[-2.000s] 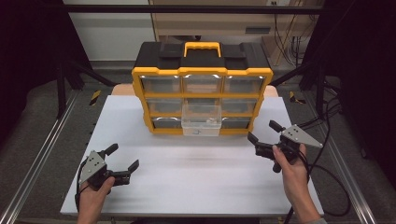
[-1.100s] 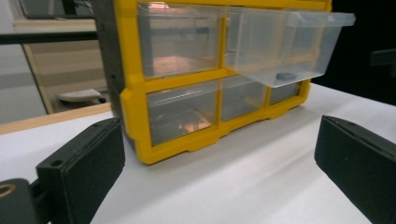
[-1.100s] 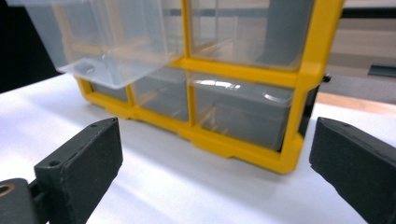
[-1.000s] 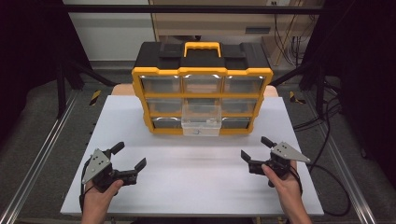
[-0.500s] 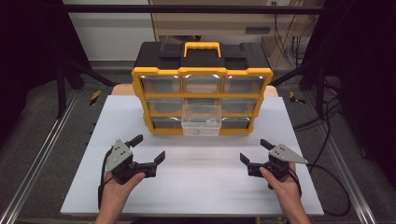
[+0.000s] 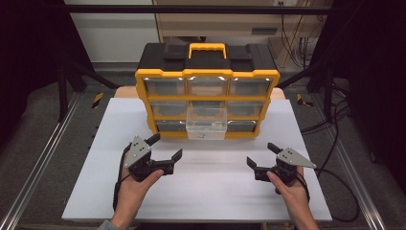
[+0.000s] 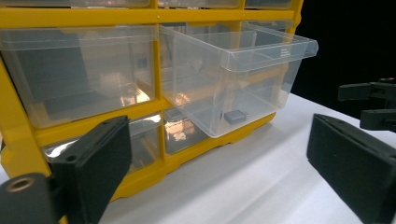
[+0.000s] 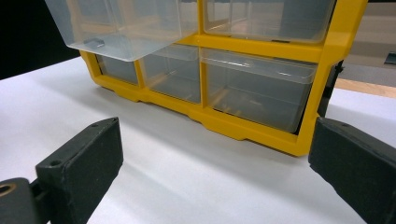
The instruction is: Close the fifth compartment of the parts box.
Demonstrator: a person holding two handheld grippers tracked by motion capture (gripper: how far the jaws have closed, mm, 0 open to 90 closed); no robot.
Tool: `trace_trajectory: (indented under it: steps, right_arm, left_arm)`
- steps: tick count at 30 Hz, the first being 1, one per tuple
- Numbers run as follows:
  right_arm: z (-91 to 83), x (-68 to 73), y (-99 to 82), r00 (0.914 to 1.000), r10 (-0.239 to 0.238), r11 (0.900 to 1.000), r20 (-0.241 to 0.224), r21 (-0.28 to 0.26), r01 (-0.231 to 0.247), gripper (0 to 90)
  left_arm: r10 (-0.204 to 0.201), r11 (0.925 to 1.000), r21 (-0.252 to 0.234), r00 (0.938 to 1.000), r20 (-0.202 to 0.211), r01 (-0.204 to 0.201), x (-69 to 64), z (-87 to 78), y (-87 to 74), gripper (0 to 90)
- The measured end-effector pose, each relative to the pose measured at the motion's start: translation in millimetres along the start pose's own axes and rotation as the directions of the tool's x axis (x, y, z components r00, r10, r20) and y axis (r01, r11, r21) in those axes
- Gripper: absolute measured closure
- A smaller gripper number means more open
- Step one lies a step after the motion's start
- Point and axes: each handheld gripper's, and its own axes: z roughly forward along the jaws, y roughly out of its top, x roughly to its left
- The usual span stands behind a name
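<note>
A yellow-framed organizer (image 6: 207, 98) with a black top and clear drawers stands at the back of the white table. Its middle drawer (image 6: 206, 124) in the second row is pulled out; in the left gripper view this drawer (image 7: 233, 70) holds a small dark block (image 7: 235, 116). My left gripper (image 6: 166, 147) hovers just left of and in front of that drawer. It is open, its jaws have just been closing a little, and nothing is between them (image 7: 219, 140). My right gripper (image 6: 261, 154) is open and empty near the front right, facing the organizer's lower right drawers (image 8: 210, 140).
The white tabletop (image 6: 210, 191) lies bare between the two hands. Metal rails (image 6: 38, 163) run along both sides of the table, and cables (image 6: 335, 139) trail off to the right. In the left gripper view the right gripper (image 7: 373, 105) shows at the far right.
My left gripper has moved right and toward the organizer, rising slightly. The right gripper came down toward the front edge earlier and has since kept still.
</note>
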Motion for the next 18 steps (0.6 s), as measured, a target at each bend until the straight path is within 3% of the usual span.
trace_trajectory:
  steps: [6,18]
  right_arm:
    - [-0.2,-0.4,-0.3,1.0000,0.002,1.0000,0.001,0.001,-0.002,3.5]
    - [-1.1,-0.5,-0.5,1.0000,0.001,1.0000,0.005,0.001,-0.001,3.2]
  left_arm:
    - [0.013,0.9995,0.027,0.9998,0.016,-0.014,-9.9,5.1,0.3,22.1]
    - [0.018,0.9996,0.022,0.9970,0.075,-0.019,-24.1,22.1,-5.8,65.7]
